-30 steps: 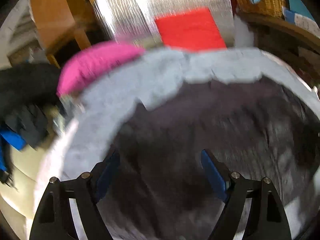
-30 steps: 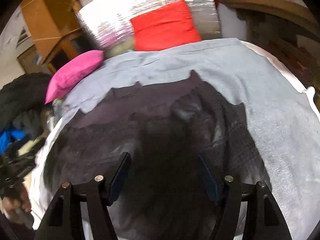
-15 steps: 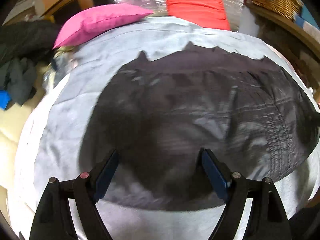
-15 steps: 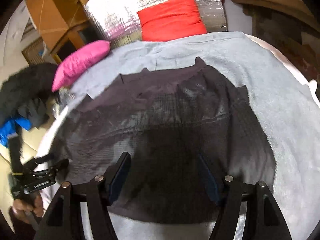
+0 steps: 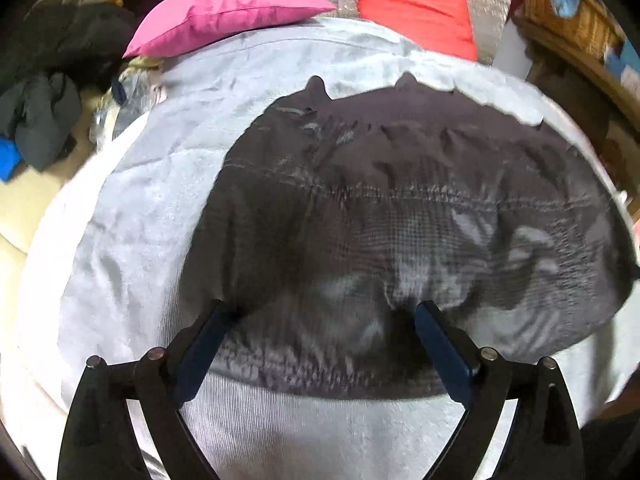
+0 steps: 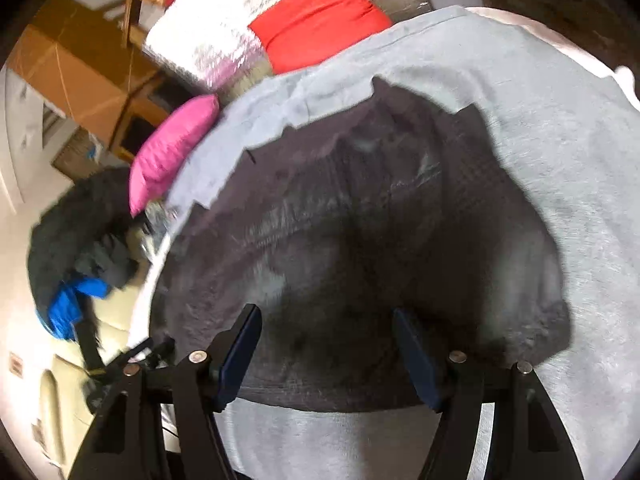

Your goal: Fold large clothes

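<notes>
Spread flat across the pale grey fleece blanket on the bed: a large dark grey checked garment, stitched seam running left to right, puckered toward the far edge; seemingly between folds, with the near hem next to be gripped; left hand-held gripper wide open, holding nothing; right hand-held gripper likewise agape and empty above the near hem.

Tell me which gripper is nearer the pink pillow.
Left. The left gripper hovers over the dark garment's left part, toward the pink pillow; the right gripper is over its right part.
</notes>
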The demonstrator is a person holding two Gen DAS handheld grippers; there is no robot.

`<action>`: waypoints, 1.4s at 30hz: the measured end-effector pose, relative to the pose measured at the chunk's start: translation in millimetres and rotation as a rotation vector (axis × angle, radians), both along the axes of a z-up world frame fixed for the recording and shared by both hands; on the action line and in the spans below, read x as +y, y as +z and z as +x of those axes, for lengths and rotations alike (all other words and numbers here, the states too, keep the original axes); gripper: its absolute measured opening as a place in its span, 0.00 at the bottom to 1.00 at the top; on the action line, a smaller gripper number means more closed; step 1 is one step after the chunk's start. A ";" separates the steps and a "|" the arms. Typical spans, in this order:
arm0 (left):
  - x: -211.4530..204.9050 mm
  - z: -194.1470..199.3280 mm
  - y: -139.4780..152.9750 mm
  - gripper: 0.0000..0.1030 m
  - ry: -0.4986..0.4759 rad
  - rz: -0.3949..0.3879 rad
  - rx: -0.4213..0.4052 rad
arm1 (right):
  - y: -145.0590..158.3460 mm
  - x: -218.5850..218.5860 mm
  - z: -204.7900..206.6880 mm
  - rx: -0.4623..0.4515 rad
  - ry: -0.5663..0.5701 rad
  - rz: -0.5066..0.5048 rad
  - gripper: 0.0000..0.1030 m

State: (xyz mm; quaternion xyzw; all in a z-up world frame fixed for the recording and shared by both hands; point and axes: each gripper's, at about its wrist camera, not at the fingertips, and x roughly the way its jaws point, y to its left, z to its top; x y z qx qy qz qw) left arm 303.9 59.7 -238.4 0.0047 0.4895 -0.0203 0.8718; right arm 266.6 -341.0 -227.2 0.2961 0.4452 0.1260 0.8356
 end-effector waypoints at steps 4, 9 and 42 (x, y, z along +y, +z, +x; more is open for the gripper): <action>23.9 -26.3 6.6 0.92 0.040 -0.168 -0.009 | -6.1 -21.5 -18.0 0.022 -0.032 0.136 0.70; 40.0 -45.5 0.5 0.92 0.106 -0.321 0.001 | -24.4 -29.0 -38.6 0.075 -0.092 0.217 0.70; 99.0 -24.7 -28.7 0.40 0.394 -0.643 -0.120 | -38.8 -40.3 -28.2 -0.140 -0.471 0.168 0.41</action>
